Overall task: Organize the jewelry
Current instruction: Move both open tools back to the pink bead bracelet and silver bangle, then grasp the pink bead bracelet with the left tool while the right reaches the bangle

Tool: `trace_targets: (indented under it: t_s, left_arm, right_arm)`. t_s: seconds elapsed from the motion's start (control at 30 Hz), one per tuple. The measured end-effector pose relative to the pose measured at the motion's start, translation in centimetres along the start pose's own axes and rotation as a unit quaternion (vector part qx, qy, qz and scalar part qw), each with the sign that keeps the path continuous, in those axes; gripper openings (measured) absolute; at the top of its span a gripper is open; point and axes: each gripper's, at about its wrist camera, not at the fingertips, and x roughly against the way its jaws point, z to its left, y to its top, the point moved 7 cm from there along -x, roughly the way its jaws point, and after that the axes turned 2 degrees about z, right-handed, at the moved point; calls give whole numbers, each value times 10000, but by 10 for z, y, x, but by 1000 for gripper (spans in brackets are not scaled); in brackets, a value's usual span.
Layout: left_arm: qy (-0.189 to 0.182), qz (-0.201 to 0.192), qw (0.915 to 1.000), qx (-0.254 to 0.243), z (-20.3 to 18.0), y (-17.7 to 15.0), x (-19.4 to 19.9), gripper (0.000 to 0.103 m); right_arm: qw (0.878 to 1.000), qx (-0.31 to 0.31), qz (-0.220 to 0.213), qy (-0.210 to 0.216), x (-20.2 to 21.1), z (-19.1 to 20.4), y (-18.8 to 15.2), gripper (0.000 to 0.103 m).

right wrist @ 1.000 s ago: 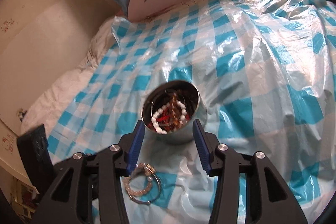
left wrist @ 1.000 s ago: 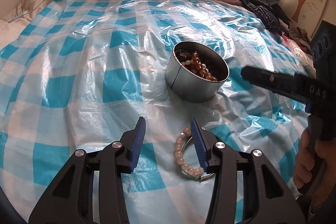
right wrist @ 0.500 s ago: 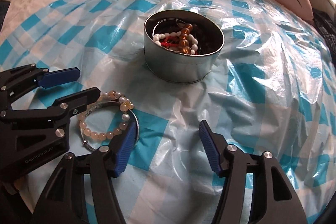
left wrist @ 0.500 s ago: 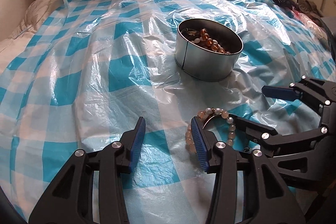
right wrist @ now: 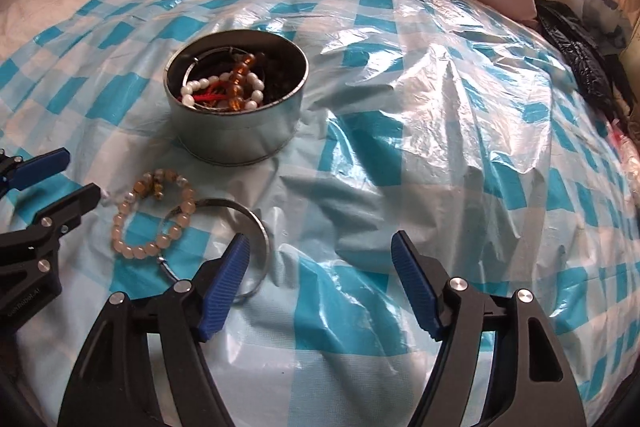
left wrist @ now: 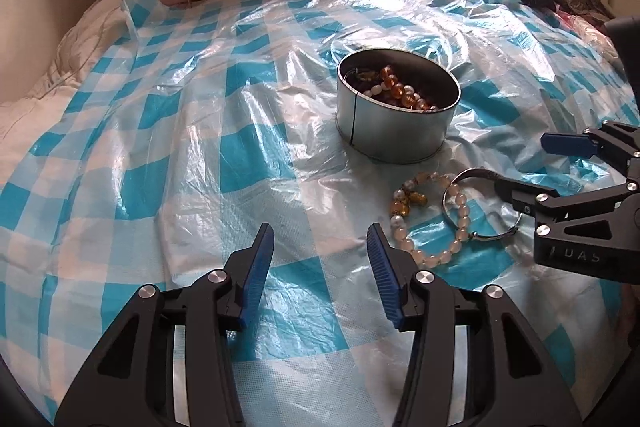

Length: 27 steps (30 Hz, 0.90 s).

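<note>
Two pieces lie loose on the bed's checked plastic sheet: one pale bead bracelet and one thin metal bangle, overlapping, at about five o'clock of the one round tin that already holds beads. Our right tool has just been opening and stands wide and empty, one pad over the bangle's rim; our left tool gapes half-wide, empty. We risk snagging both pieces together, or the bangle skidding on slick plastic.
</note>
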Motion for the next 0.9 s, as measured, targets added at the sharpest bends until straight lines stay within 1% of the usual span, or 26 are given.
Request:
trace_targets:
  t_s: [0.07,0.1,0.2,0.27,0.3,0.37,0.43,0.5,0.53,0.6,0.67,0.73,0.77,0.8,0.83,0.87,0.9]
  left_arm:
    - [-129,-138,9998,-27,-5,4,5,46]
    - [-182,-143,9997,-59,-9,7,4,46]
    - [-262,32,9993,-246,-22,11,-10,46]
    - [-267,273,9983,-450,-31,8,-21,46]
    - [-213,334,9977,-545,-35,5,-25,46]
    - [-104,319,9976,-605,-34,5,-23,46]
    - [46,342,9984,-454,-25,3,-22,46]
    - [95,381,9989,-265,-14,-1,-20,46]
    - [170,394,9988,-218,-9,-3,-19,46]
    - [201,402,9988,-171,-4,-6,-16,45]
    - [203,368,9988,-241,-7,-7,-14,42]
    - [235,324,9983,-421,-13,-7,-13,39]
    - [238,308,9980,-506,-17,-7,-13,37]
    - [225,303,9976,-582,-20,-7,-13,31]
    - [201,303,9973,-642,-23,-8,-13,25]
    - [175,306,9971,-678,-25,-8,-13,23]
    - [120,316,9970,-693,-27,-8,-13,18]
  right_arm:
    - [10000,35,-36,-28,1,2,1,70]
    - [10000,53,-36,33,0,5,2,70]
    - [9998,169,19,45,-3,11,2,70]
    - [9997,228,65,24,-6,15,1,70]
    - [9997,243,75,-4,-7,14,0,70]
    - [9996,235,121,-82,-9,11,-1,70]
    - [9995,128,185,-218,-11,2,-3,70]
    - [9997,-33,171,-171,-9,-5,-3,70]
    - [9997,-53,146,-165,-8,-6,-4,70]
    - [9999,-23,84,-112,-5,-4,-2,70]
    - [9999,89,-75,52,1,4,1,70]
    - [9993,263,-223,118,7,15,4,69]
    - [9990,328,-237,208,7,19,5,67]
    - [9986,367,-208,307,6,24,5,61]
    - [9984,384,-147,391,3,26,4,58]
    - [9981,381,-81,470,0,28,3,53]
    - [9979,355,-30,545,-2,28,2,43]
